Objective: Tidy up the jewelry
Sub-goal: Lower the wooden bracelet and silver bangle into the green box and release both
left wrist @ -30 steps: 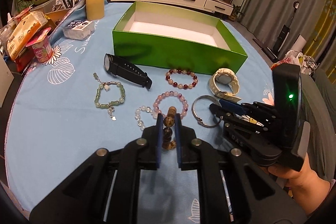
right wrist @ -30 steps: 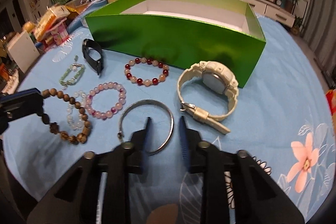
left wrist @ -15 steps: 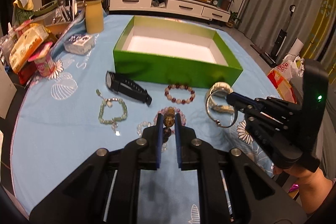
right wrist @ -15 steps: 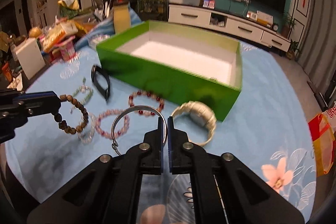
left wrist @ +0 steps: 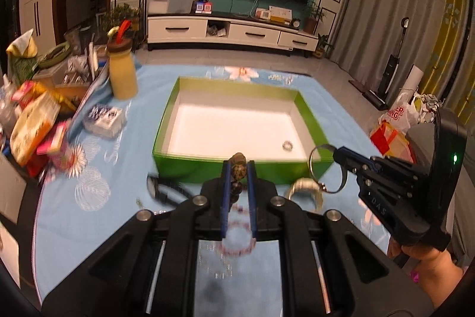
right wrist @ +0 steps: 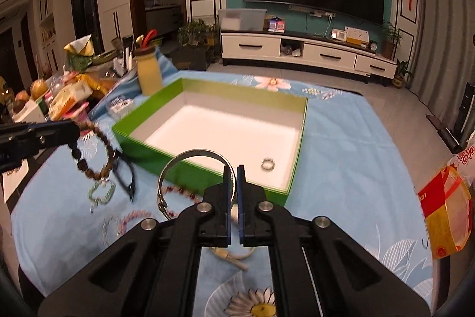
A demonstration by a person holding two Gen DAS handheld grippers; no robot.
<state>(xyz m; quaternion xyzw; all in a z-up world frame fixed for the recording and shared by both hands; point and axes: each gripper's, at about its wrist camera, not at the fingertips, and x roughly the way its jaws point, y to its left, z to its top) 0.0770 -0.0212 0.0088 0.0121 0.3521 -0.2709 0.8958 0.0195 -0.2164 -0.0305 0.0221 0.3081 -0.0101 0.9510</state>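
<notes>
Both grippers up above the blue tablecloth (right wrist: 356, 138) in front of the green box (left wrist: 237, 168). Left gripper (left wrist: 238, 168) clamped on the brown bead bracelet (right wrist: 98, 150), loop dangling off the fingers. Right gripper (right wrist: 233, 173) pinched tight on the silver bangle (right wrist: 190, 156), hanging clear of the table. Small ring (right wrist: 267, 163) lying inside the box, near its front right corner. Black watch (right wrist: 124, 174), green bracelet (right wrist: 101, 190) and red bead bracelet (right wrist: 181, 192) down on the cloth, kinda blurry
</notes>
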